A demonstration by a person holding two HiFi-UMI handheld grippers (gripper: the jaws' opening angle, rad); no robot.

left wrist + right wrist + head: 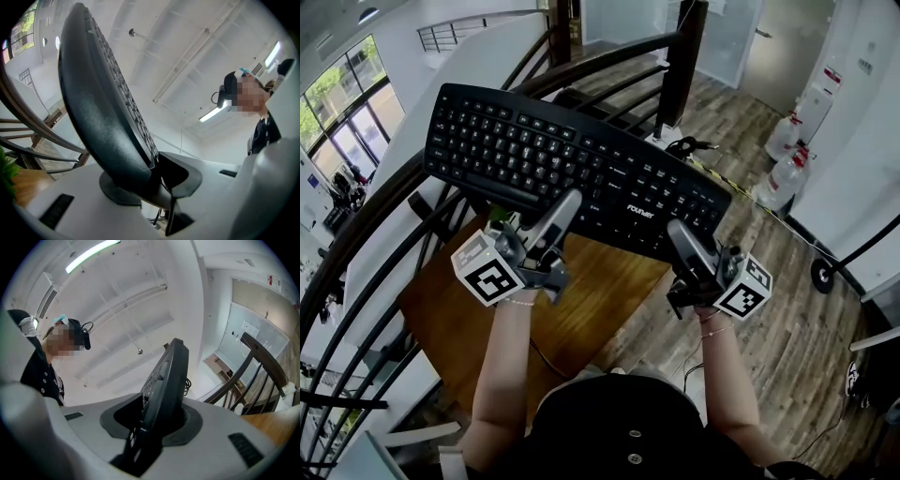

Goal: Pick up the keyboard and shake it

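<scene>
Both grip the keyboard [534, 150] by its near edge; left tongs [567, 204] mid-length, right tongs [679, 232] toward its right end.

Person wears a black top [619, 422] with two small pale buttons [634, 434] down the front, and a thin bracelet [522, 303] at each wrist. Left hand-held gripper [565, 204] and right hand-held gripper [680, 232] have grey bodies with dark jaw pads. Each bears a white cube [490, 272] with black square markers.

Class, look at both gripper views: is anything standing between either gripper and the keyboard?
Nothing visible does. The left gripper and the right gripper each clamp directly on the near edge of the keyboard, which is held up in the air.
</scene>
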